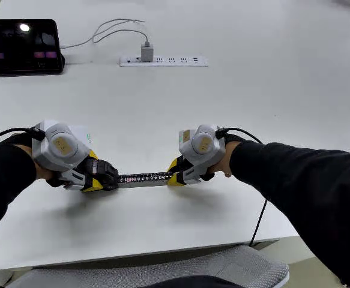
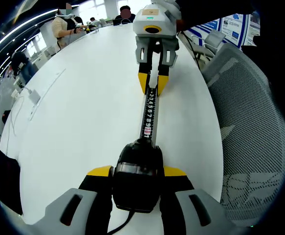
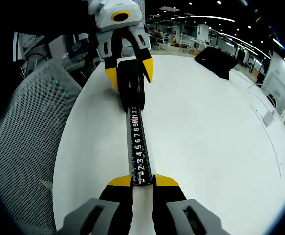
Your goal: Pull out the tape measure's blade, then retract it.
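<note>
The left gripper (image 2: pixel 138 172) is clamped on the black, rounded plastic tape measure case (image 2: pixel 137 159), with its yellow-tipped jaws pressing on the case's two flat sides. The case sits low over the white table (image 1: pixel 235 102); I cannot tell whether it touches. From the mouth of the case, directly ahead of the left gripper, the narrow dark metal blade with printed numerals (image 3: pixel 136 139) runs straight to the right gripper (image 3: pixel 142 181). The right gripper's jaws are pinched together on the blade's very end. Only a short run of blade lies between the two grippers, so most of it seems to be coiled inside.

The case looks rigid and compact, probably with some weight. Its smooth shell could twist in the jaws, so the broad side-on hold suits it. The blade is likely thin and springy, stiff along its curved length but quick to kink if bent sideways. It would also be under spring pull toward the case. The tip at the hook is the right place to hold, pulling in line with the mouth. For the retract, easing the tip back seems safer than letting go, since a released blade may whip.
</note>
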The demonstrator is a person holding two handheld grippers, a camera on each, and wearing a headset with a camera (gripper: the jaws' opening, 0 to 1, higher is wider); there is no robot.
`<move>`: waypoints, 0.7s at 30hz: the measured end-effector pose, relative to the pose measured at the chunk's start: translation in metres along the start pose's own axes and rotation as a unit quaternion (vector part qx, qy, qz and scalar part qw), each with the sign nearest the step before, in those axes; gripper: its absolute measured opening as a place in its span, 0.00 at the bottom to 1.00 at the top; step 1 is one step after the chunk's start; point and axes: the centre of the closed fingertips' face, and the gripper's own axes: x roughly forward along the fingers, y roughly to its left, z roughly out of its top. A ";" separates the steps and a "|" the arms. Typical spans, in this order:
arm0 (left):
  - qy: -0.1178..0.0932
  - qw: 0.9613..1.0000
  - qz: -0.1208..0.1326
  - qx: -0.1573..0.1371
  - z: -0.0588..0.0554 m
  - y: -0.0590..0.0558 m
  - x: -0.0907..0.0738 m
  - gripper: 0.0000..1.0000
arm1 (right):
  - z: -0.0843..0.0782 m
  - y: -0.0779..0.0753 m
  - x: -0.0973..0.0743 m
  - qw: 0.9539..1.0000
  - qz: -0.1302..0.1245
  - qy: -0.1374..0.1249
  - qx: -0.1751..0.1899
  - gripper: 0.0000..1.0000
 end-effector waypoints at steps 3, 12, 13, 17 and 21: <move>0.000 1.000 0.000 0.000 0.000 0.000 0.000 0.31 | -0.002 0.000 -0.001 1.000 0.000 0.001 0.000 0.11; -0.001 1.000 0.001 -0.002 0.000 -0.001 -0.001 0.31 | -0.007 -0.001 -0.007 1.000 -0.001 0.002 0.002 0.11; -0.001 1.000 0.001 -0.002 0.000 -0.001 -0.001 0.31 | -0.008 -0.002 -0.008 1.000 -0.001 0.002 0.002 0.11; -0.001 1.000 0.002 -0.003 0.000 -0.001 -0.001 0.31 | -0.009 -0.002 -0.010 1.000 0.000 0.004 0.000 0.11; -0.001 1.000 0.002 -0.004 0.000 -0.001 -0.001 0.31 | -0.011 -0.003 -0.010 1.000 0.000 0.006 0.000 0.11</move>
